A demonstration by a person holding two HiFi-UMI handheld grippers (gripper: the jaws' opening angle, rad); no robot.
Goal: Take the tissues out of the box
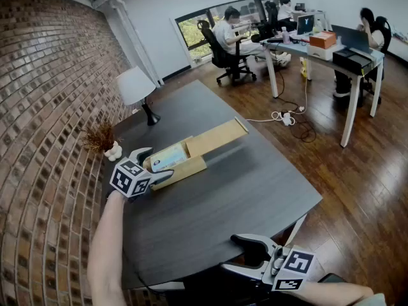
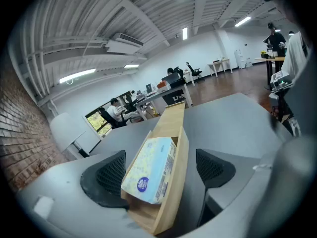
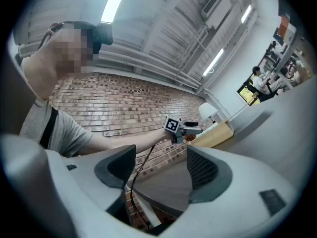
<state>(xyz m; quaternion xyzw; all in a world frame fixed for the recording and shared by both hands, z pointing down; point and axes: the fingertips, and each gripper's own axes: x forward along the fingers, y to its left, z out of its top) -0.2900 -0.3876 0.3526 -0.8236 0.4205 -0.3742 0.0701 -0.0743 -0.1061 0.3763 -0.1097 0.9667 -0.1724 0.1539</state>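
Observation:
A long wooden box point(image 1: 185, 169) lies on the dark table point(image 1: 229, 196), its sliding lid point(image 1: 217, 138) pulled out toward the far end. A pale blue tissue pack point(image 1: 168, 157) lies tilted in the open near end. My left gripper point(image 1: 156, 164) is open and straddles that end. In the left gripper view the tissue pack point(image 2: 151, 170) and the box wall point(image 2: 182, 177) lie between the pads, with a gap to the right pad point(image 2: 212, 167). My right gripper point(image 1: 245, 255) hangs open at the table's front edge. In its own view the right gripper point(image 3: 156, 170) holds nothing.
A white lamp point(image 1: 136, 87) and a dried plant in a white vase point(image 1: 103, 140) stand near the brick wall on the left. Office desks, chairs and seated people fill the back. Cables lie on the wooden floor point(image 1: 287, 116) to the right.

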